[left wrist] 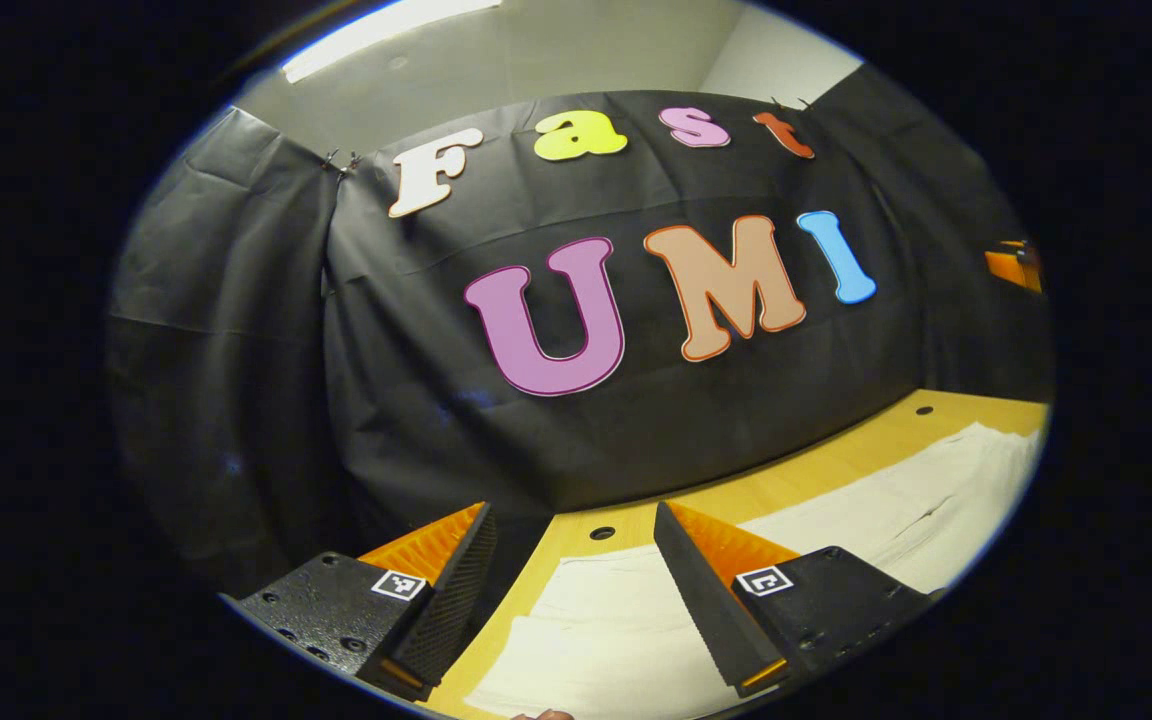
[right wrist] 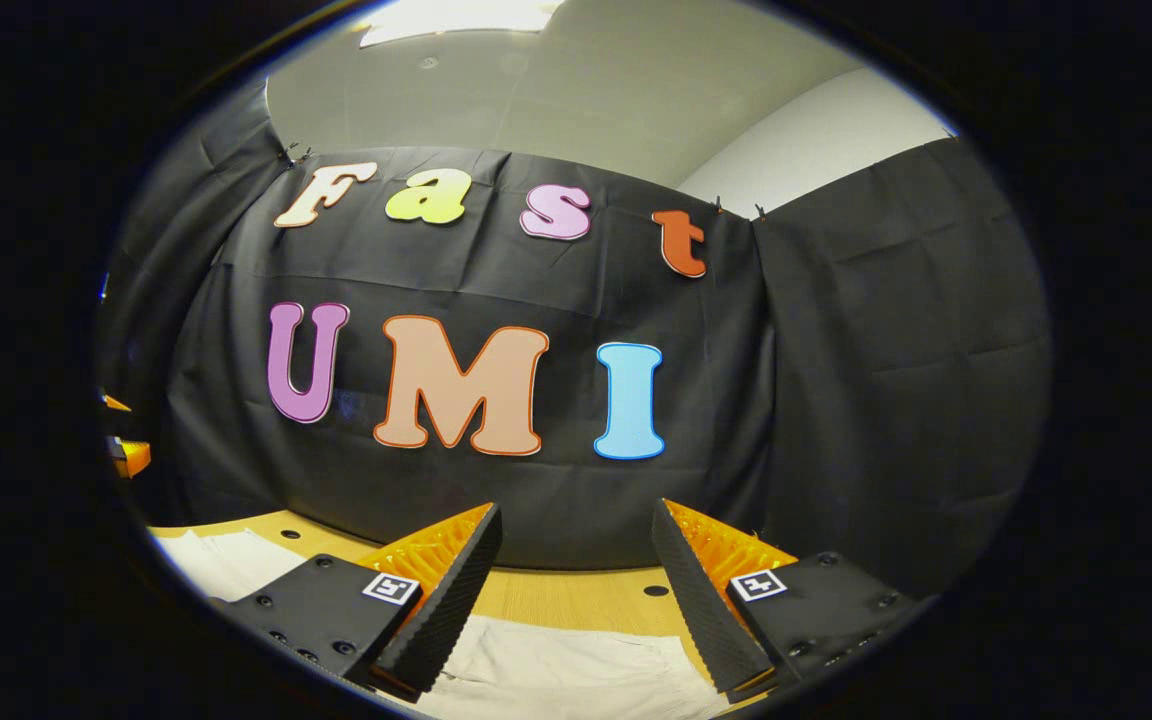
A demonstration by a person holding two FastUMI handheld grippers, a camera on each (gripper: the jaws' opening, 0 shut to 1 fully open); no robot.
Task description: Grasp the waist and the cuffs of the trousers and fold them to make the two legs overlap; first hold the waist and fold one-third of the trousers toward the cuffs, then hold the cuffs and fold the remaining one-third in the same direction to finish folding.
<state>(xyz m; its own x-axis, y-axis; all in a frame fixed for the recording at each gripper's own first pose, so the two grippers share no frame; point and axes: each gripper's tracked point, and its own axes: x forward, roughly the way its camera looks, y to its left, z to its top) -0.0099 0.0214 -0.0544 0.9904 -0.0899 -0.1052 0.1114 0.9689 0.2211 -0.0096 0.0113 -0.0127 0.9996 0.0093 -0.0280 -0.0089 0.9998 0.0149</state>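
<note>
Pale cream trousers (left wrist: 836, 530) lie flat on the wooden table (left wrist: 836, 455) in the left gripper view, stretching from below my fingers toward the right edge. My left gripper (left wrist: 571, 600) hovers above one end of them, open, nothing between its fingers. In the right gripper view the same trousers (right wrist: 556, 670) lie under and in front of my right gripper (right wrist: 576, 600), which is open and empty above the cloth. A further strip of the cloth (right wrist: 226, 560) shows at the left. Which end is waist or cuff I cannot tell.
The black cloth wall (left wrist: 636, 430) stands close behind the table's far edge. Small round holes (left wrist: 602, 533) dot the tabletop near that edge. An orange object (left wrist: 1014, 265) sits at the far right of the left gripper view, another orange object (right wrist: 126, 455) at the left of the right gripper view.
</note>
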